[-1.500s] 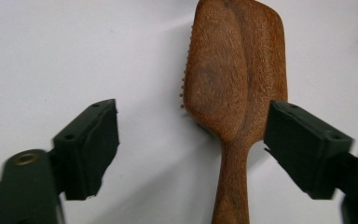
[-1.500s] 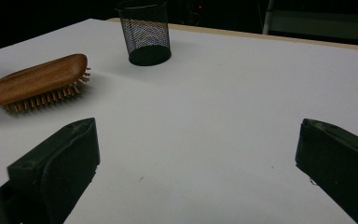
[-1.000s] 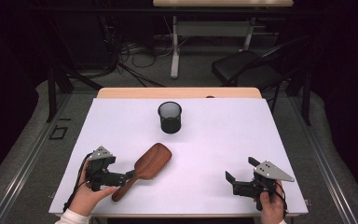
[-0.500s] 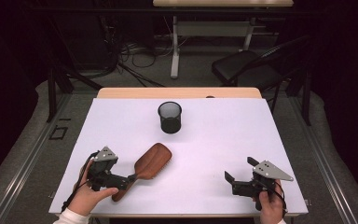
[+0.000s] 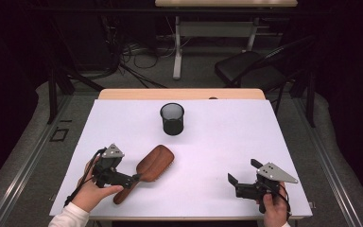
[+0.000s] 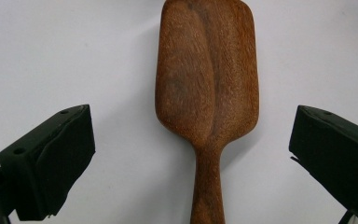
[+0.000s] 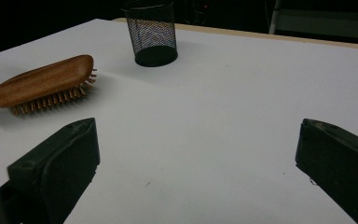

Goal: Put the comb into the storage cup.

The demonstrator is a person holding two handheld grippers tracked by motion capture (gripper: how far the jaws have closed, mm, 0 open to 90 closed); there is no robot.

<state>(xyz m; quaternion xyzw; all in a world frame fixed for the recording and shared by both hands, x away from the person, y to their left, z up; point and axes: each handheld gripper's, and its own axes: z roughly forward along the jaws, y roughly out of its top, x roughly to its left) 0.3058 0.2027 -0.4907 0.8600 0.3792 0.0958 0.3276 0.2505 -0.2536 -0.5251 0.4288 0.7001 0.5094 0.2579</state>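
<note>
The brown wooden paddle hairbrush [image 5: 150, 169], lying bristles-down on the white table [image 5: 217, 142] near the black mesh cup [image 5: 172, 118], is being approached by the wide-open left gripper [image 5: 134, 179] (its handle between the jaws, ungrasped), so closing is judged next, while the open right gripper [image 5: 233, 180] is held idle.

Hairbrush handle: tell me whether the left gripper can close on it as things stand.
Probably yes. The left gripper is open, its jaws standing either side of the wooden hairbrush where the handle meets the head, and nothing lies between them. The brush rests bristles down on the white table.
</note>
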